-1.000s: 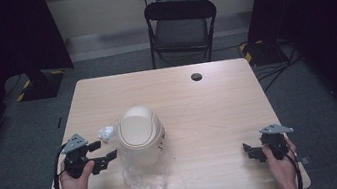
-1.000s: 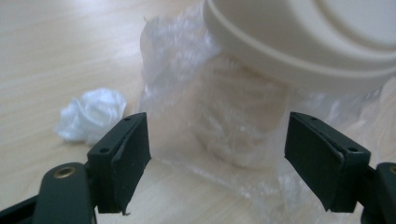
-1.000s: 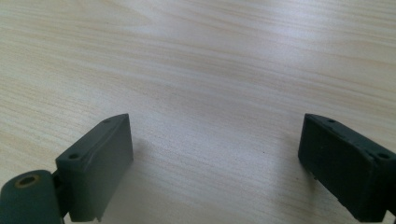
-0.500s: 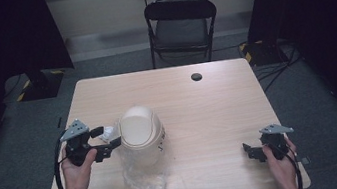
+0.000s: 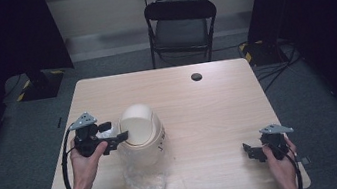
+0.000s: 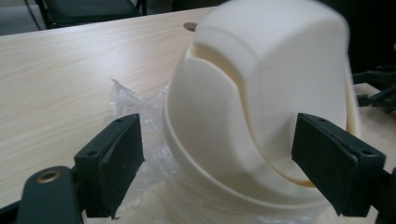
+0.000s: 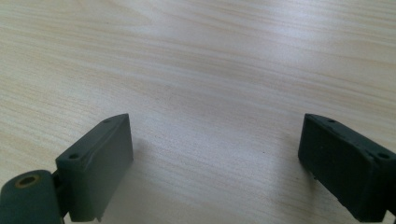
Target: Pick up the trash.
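A cream domed bin lid (image 5: 141, 129) with a swing flap stands on the wooden table (image 5: 210, 118), set on a crumpled clear plastic bag (image 5: 144, 184). My left gripper (image 5: 115, 131) hovers at the lid's left side and points at it. Its jaws have just been opening and stand wide. In the left gripper view the lid (image 6: 261, 84) and bag (image 6: 126, 100) lie just beyond my left gripper (image 6: 219, 163), with no pad touching them. My right gripper (image 5: 250, 153) rests near the front right edge, open; in its own view the right gripper (image 7: 215, 158) frames bare wood.
A small black round object (image 5: 196, 76) lies near the table's far edge. A black folding chair (image 5: 181, 22) stands behind the table. Cables run over the floor at the right.
My left gripper has moved away from the person and up along the lid's left side, and its jaws stand wider. The right gripper has kept still.
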`<state>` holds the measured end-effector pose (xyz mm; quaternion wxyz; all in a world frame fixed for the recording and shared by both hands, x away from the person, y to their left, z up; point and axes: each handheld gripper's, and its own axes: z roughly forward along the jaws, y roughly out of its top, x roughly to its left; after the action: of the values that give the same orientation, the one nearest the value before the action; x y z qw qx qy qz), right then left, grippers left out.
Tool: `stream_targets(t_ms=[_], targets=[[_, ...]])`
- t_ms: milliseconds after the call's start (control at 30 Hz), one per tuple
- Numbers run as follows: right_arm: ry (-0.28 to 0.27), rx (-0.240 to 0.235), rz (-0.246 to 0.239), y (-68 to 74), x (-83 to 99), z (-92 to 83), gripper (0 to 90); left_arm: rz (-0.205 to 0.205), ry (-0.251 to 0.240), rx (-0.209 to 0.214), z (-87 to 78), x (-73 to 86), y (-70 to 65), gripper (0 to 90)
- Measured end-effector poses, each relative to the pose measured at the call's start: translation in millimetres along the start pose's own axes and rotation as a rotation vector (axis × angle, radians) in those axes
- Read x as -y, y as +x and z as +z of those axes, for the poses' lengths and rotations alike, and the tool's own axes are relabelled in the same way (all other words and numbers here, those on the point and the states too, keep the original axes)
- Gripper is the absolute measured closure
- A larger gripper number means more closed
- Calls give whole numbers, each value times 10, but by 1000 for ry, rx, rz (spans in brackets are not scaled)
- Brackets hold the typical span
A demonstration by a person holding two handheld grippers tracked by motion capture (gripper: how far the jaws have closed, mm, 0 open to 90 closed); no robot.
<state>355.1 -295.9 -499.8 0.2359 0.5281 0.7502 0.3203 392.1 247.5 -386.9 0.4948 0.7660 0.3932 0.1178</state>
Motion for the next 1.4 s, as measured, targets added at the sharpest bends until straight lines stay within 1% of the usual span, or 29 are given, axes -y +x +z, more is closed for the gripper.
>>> stream_targets(t_ms=[33,167,233,267,333,367,567,600,667,700,733,767,800,967,1133,1233,1267,1300,1400], targets=[[0,0,1,1,0,0,93,3,10,9,22,-3,5,162],[0,0,1,1,0,0,93,17,23,9,67,-4,-4,155],[0,0,1,0,0,0,93,31,48,6,102,-4,-5,155],[0,0,1,0,0,0,93,31,48,6,102,-4,-5,155],[0,0,1,0,0,0,93,42,69,-5,138,-3,-23,154],[0,0,0,0,0,0,93,54,81,-13,160,-3,-28,155],[0,-1,-1,-2,-2,2,93,41,92,-19,244,-7,-16,157],[0,-1,-1,-2,-2,2,93,43,92,-22,256,-11,-15,157],[0,-1,0,-2,-2,2,93,55,109,-36,295,-38,-12,157],[0,-1,0,-2,-2,2,93,55,109,-36,295,-38,-12,158],[0,-1,0,-1,-2,2,93,65,123,-46,321,-66,-19,158],[0,-1,0,-1,-2,2,93,65,123,-46,321,-66,-19,158],[0,-1,-1,-2,-2,3,93,74,126,-48,330,-81,-25,159],[0,-1,-1,-2,-2,3,93,66,123,-48,395,-115,-32,160],[0,-1,-1,-2,-2,3,93,65,120,-45,403,-110,-26,162],[0,-1,-1,-2,-2,2,93,65,117,-44,371,-107,-29,167],[0,-1,0,-1,-2,2,93,74,116,-45,335,-107,-43,167],[0,-1,0,-1,-2,2,93,74,116,-45,335,-107,-43,167],[0,-1,-1,-2,-2,3,93,82,103,-43,260,-103,-70,167]])
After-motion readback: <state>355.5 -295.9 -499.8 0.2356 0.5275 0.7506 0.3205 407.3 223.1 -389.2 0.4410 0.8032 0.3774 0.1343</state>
